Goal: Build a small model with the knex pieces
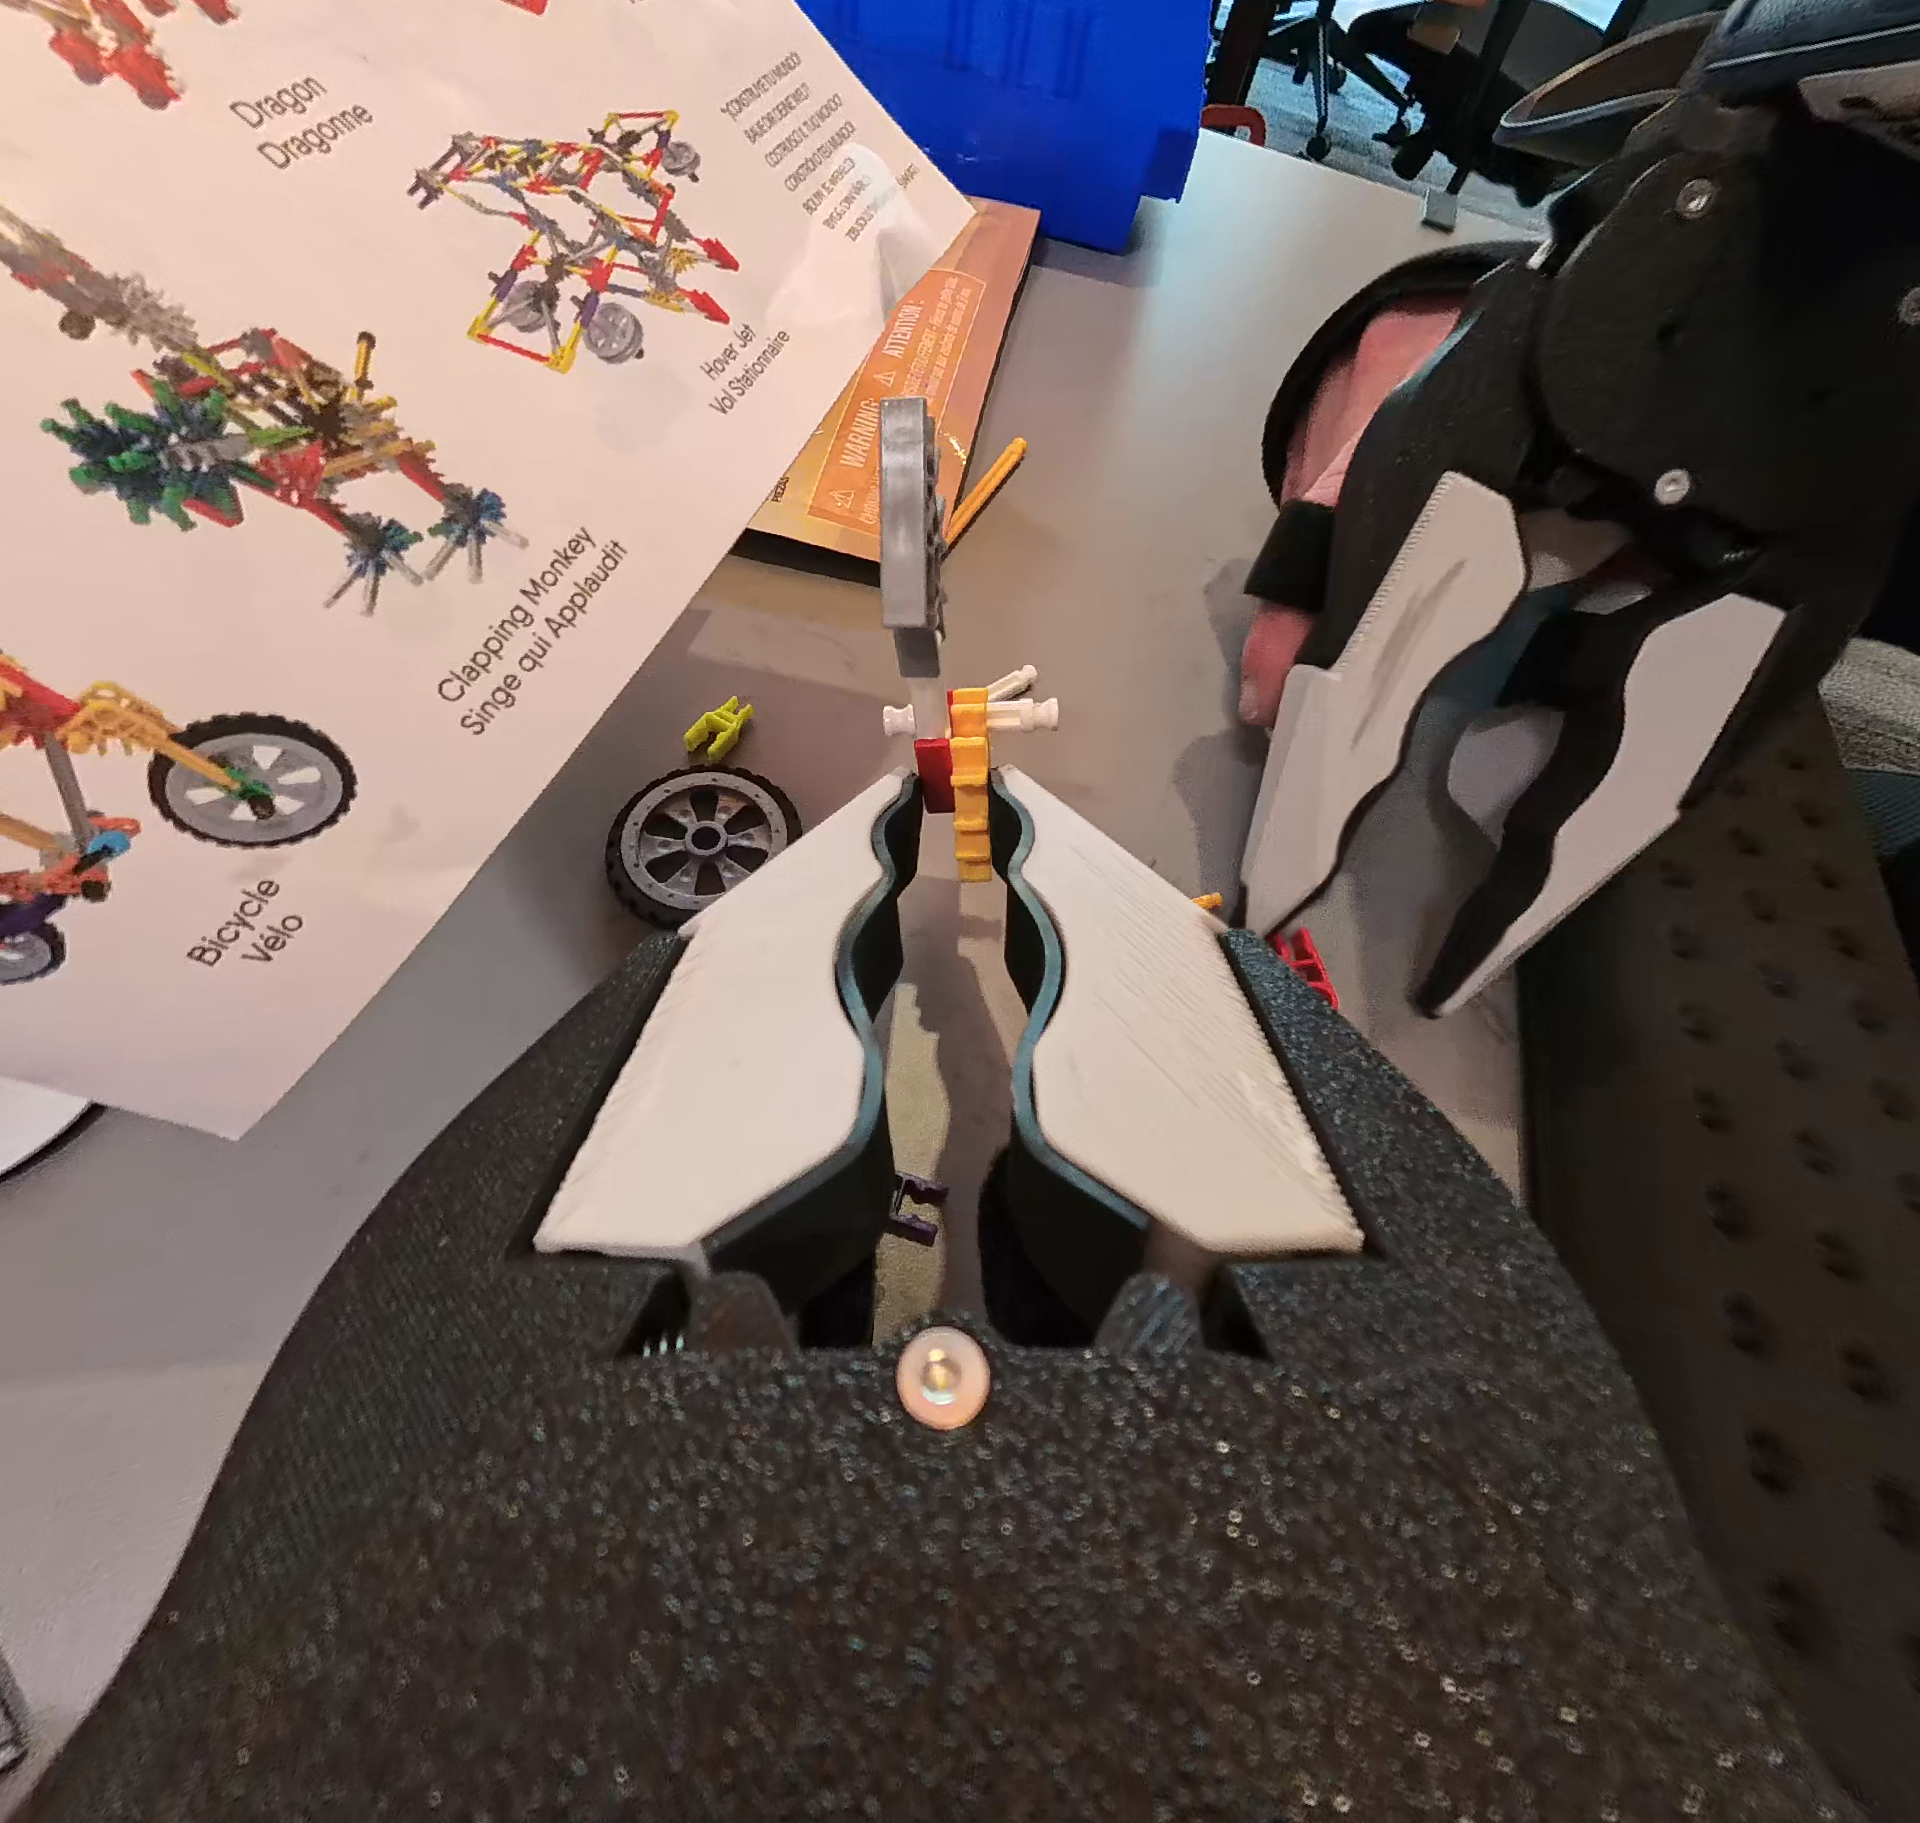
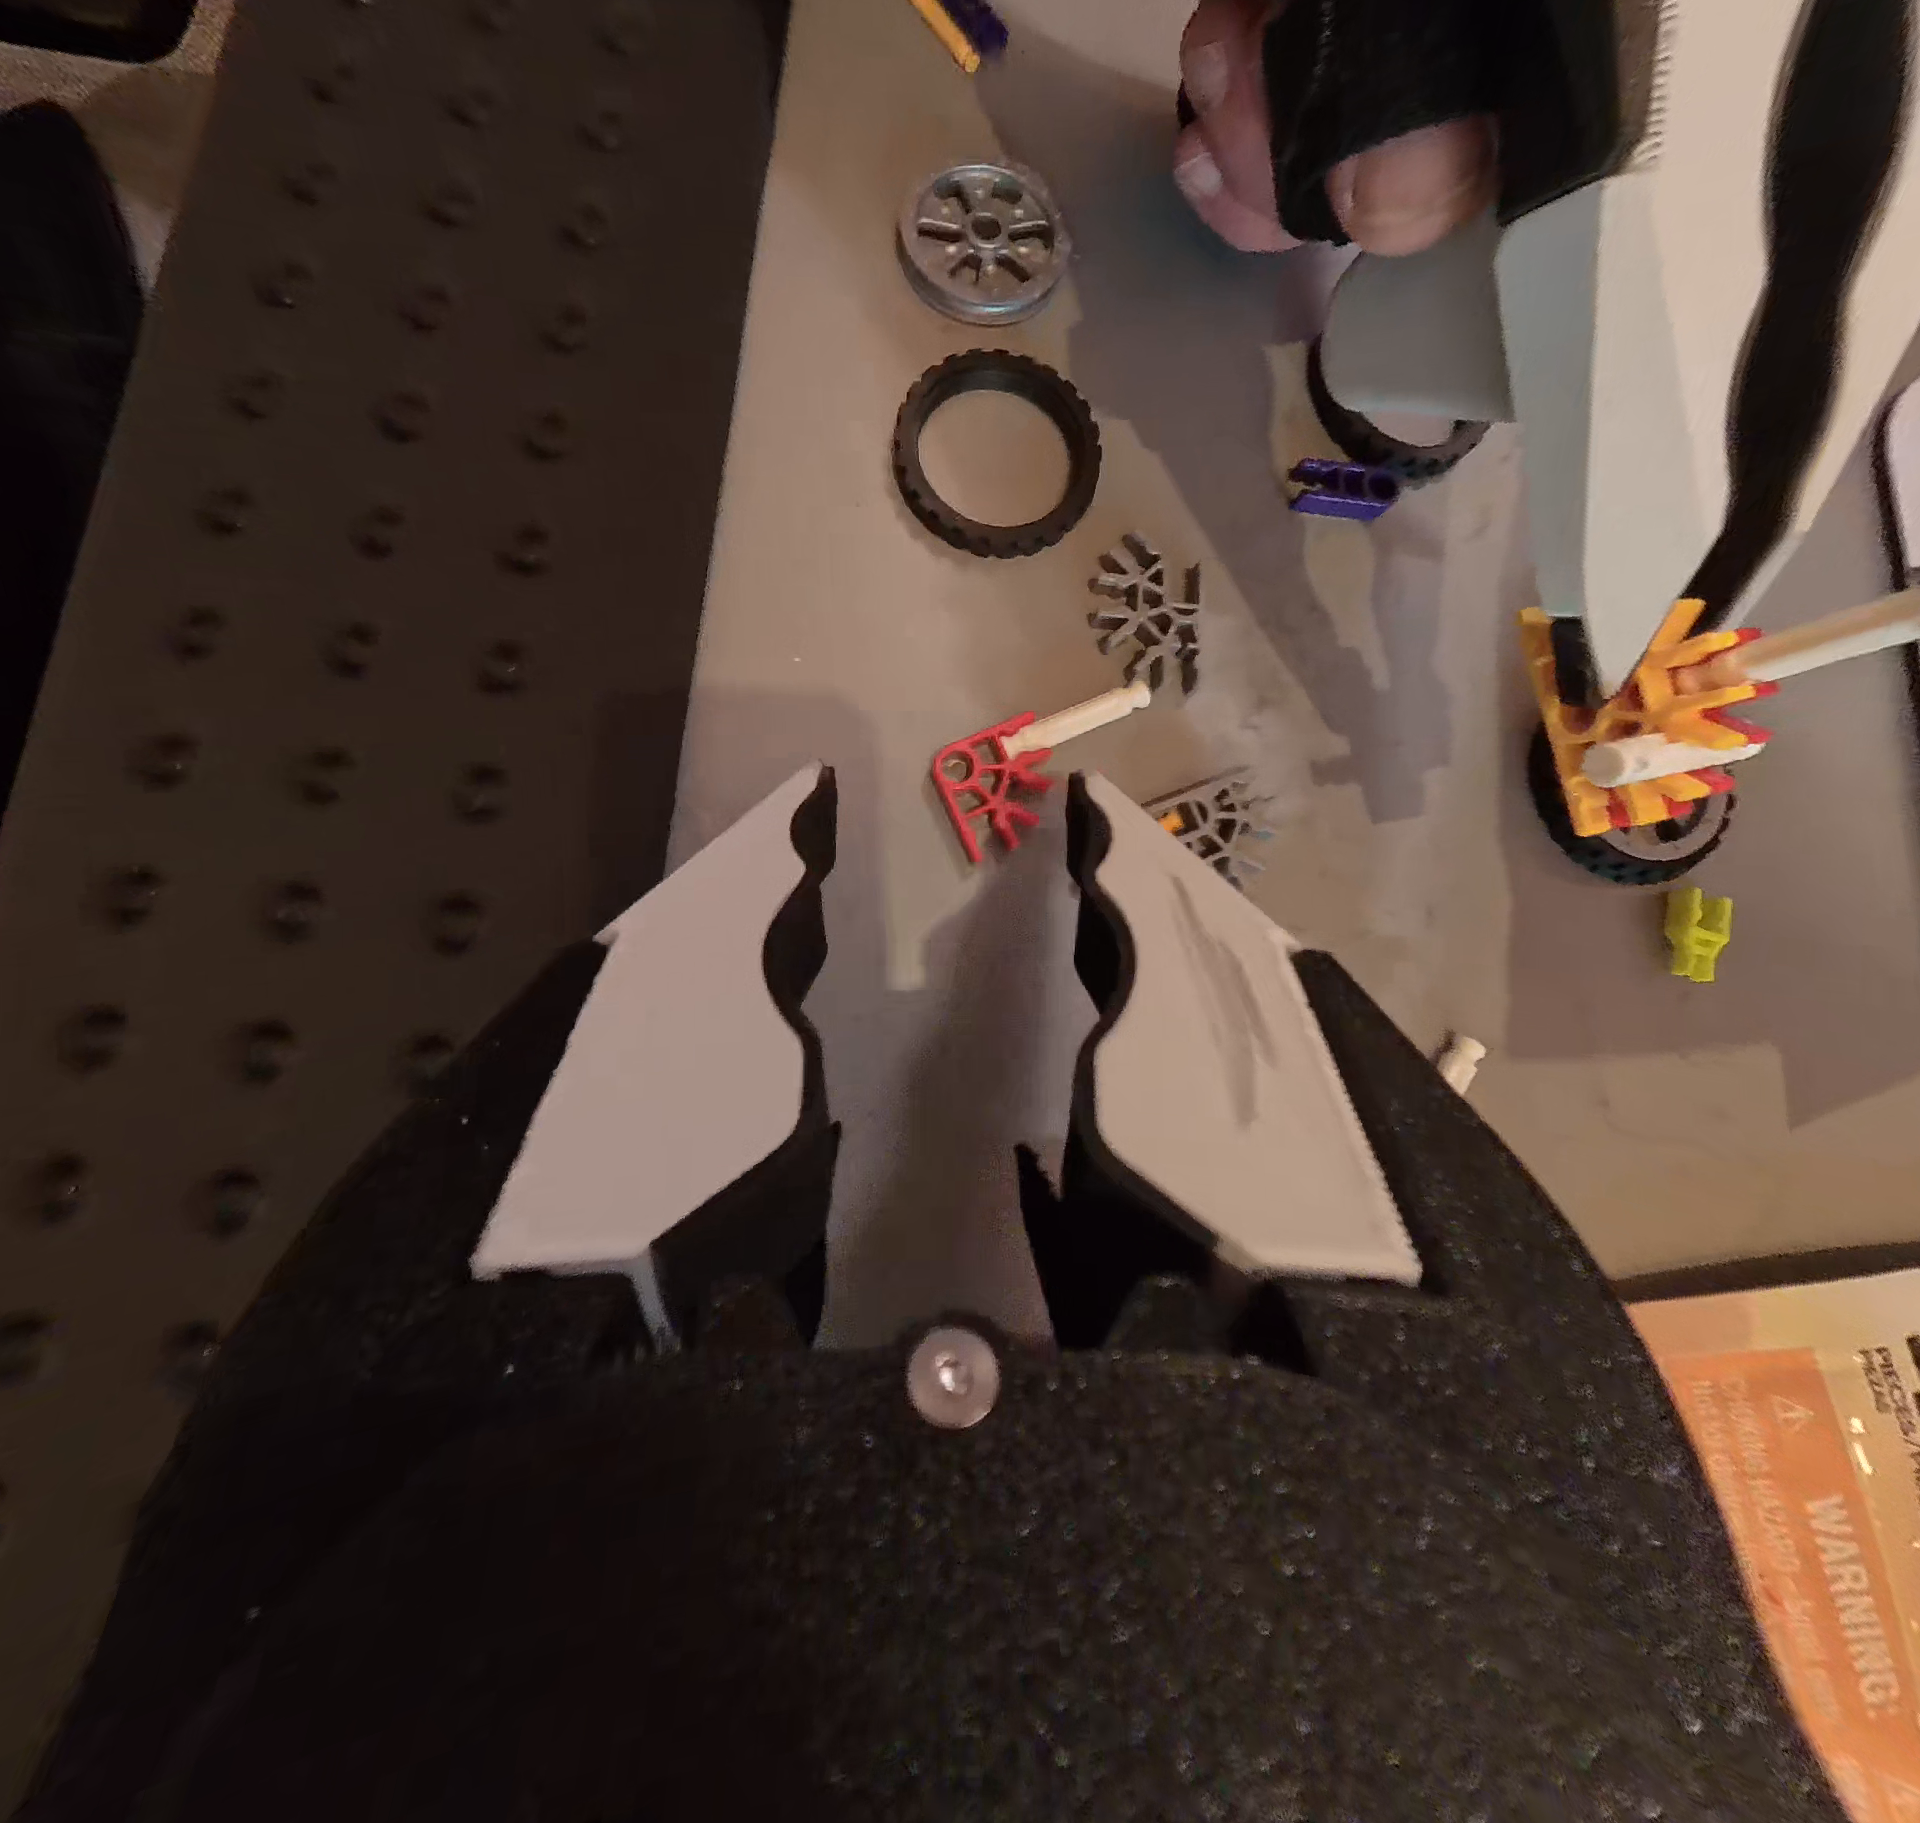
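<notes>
The assembly (image 1: 961,786) of yellow and red connectors, white rods and a grey wheel (image 1: 912,516) is clamped upright above the table (image 1: 1143,339) by the left gripper (image 1: 956,797), while the right gripper (image 2: 951,786) hovers spread, empty, over a red connector (image 2: 982,786).

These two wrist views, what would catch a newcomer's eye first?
The left gripper, shut on a small toy assembly of yellow and red connectors, white rods and a grey wheel rising above it, at the centre of the left wrist view. Next, the right gripper, open just above a red connector with a white rod, on the grey table among loose pieces. At upper left, a colourful instruction sheet fills the left wrist view.
</notes>
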Available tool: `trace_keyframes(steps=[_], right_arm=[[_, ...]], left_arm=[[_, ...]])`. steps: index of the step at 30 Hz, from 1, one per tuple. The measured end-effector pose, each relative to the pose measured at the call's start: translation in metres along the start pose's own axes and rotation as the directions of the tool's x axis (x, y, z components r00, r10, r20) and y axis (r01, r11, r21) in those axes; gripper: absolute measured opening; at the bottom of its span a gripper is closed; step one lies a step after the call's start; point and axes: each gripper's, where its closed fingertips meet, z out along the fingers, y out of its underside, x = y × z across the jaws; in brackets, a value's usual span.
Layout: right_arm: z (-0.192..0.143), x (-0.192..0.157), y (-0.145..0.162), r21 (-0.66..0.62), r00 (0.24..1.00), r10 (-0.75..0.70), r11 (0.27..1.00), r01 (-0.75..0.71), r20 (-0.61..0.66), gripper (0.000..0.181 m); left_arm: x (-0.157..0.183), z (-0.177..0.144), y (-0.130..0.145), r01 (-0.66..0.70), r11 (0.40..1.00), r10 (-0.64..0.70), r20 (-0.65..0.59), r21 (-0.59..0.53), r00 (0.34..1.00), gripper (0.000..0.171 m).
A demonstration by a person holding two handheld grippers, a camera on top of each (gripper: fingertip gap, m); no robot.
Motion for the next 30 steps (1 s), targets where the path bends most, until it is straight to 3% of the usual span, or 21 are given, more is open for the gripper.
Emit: trace_keyframes(steps=[2, 4, 8, 11, 16, 22, 27, 28, 30], right_arm=[[0.006, -0.002, 0.002, -0.011, 1.0, 0.008, 1.0, -0.008, 0.028, 0.039], [0.007, -0.001, -0.001, 0.006, 0.999, 0.026, 1.0, -0.026, 0.032, 0.02], [0.005, -0.001, 0.001, 0.01, 0.999, 0.023, 1.0, -0.024, 0.035, 0.019], [-0.004, 0.003, -0.003, 0.045, 1.0, 0.018, 0.999, -0.018, 0.007, 0.0], [-0.011, 0.001, -0.002, 0.06, 1.0, 0.022, 0.998, -0.023, 0.019, 0.0], [0.002, 0.001, -0.005, 0.024, 0.997, 0.065, 0.998, -0.066, 0.034, 0.045], [0.012, -0.004, -0.002, 0.002, 0.996, 0.049, 0.999, -0.049, 0.076, 0.027], [0.012, -0.004, -0.003, 0.003, 0.996, 0.041, 0.999, -0.041, 0.076, 0.016], [0.013, -0.004, -0.003, 0.004, 0.996, 0.04, 0.999, -0.04, 0.079, 0.015]], left_arm=[[0.001, 0.0, 0.0, -0.001, 1.0, 0.001, -0.003, -0.002, 1.0, 0.012], [0.001, 0.001, 0.001, -0.001, 1.0, 0.001, -0.005, -0.006, 1.0, 0.012], [0.002, 0.002, 0.002, 0.005, 1.0, -0.005, -0.01, -0.009, 1.0, 0.012], [0.002, 0.002, 0.002, 0.012, 1.0, -0.012, -0.012, -0.008, 1.0, 0.012], [0.001, 0.003, 0.003, 0.015, 1.0, -0.016, -0.009, -0.013, 1.0, 0.012], [0.001, 0.003, 0.003, 0.016, 1.0, -0.017, -0.009, -0.014, 1.0, 0.012], [0.001, 0.004, 0.004, 0.019, 1.0, -0.019, -0.015, -0.015, 1.0, 0.012], [0.001, 0.004, 0.004, 0.019, 1.0, -0.019, -0.016, -0.017, 1.0, 0.012], [0.002, 0.005, 0.005, 0.019, 1.0, -0.019, -0.018, -0.021, 1.0, 0.012]])
